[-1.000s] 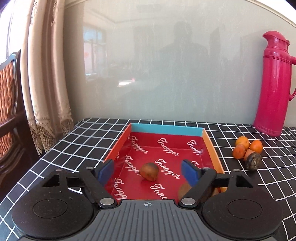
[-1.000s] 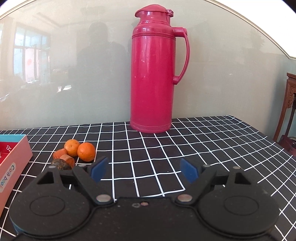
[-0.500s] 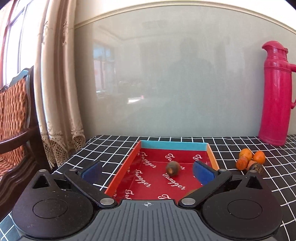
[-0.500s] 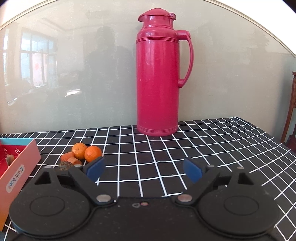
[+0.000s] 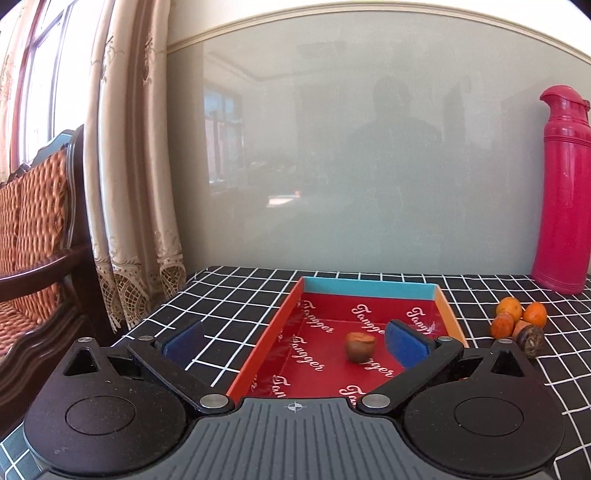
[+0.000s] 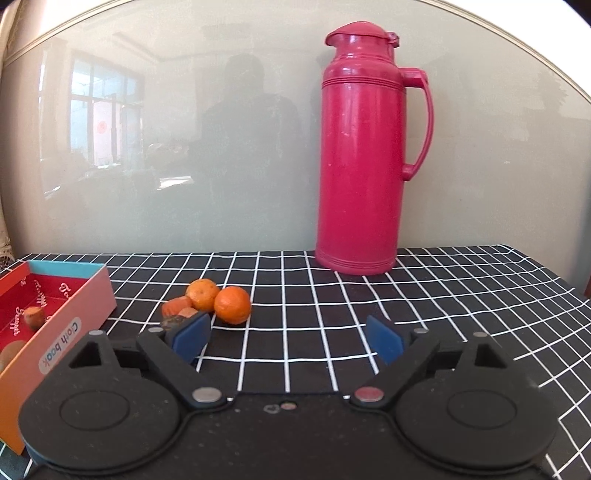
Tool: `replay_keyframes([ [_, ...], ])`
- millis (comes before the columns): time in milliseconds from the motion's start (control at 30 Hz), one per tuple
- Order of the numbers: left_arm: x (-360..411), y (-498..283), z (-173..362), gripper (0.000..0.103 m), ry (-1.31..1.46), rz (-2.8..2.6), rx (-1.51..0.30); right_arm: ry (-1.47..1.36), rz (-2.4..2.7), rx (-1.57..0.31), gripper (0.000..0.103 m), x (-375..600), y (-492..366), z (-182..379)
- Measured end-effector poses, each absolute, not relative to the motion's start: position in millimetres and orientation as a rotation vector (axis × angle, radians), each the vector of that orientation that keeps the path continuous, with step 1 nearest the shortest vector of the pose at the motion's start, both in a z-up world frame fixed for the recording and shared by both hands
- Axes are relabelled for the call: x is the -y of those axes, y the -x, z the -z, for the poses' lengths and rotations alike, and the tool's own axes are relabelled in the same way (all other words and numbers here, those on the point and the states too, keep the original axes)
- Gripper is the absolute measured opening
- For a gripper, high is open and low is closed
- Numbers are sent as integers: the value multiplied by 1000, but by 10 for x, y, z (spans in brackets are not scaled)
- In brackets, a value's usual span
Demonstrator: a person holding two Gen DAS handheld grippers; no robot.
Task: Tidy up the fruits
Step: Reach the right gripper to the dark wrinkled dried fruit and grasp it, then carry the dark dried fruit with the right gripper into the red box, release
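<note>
Right wrist view: box (image 6: pixel 70 314) side label reads "Cloth book".

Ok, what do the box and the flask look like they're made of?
Box: looks like printed cardboard with a slightly glossy finish; thin straight walls, folded corners, lettering printed inside and on a side label. Flask: probably moulded plastic shell, semi-gloss pink; handle and ribbed bands look formed in one piece, with scuffs and pale specks on the body. The liner inside cannot be seen.

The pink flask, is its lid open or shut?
Shut. The flask stands upright on the table, and its lid sits flat down on top.
</note>
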State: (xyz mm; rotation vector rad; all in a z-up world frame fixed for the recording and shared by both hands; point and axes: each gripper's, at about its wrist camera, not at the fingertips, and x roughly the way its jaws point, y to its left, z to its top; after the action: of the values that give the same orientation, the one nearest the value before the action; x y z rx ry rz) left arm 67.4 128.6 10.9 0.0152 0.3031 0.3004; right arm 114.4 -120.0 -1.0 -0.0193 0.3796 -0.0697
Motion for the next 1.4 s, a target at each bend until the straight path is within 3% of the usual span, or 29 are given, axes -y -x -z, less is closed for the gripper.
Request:
replay_keyframes([
  [767,-2117,-745,70,103,23,-475,-399,52,2,-496,85,568,-1710,266],
  [933,-2348,-705,80,103,95,-501,-406,41,4,-554,66,493,-1859,341],
  [1067,-2438,-688,93,103,108,-504,-408,12,17,-593,61,520,-1949,375],
  [1100,-2448,-685,96,103,105,-504,-409,-3,9,-601,56,535,-1967,381],
  [1133,-2459,-682,98,103,103,-503,-411,-16,3,-606,43,542,-1982,387],
  [1400,-2572,-646,97,103,127,-514,-408,-19,8,-598,41,506,-1965,371],
])
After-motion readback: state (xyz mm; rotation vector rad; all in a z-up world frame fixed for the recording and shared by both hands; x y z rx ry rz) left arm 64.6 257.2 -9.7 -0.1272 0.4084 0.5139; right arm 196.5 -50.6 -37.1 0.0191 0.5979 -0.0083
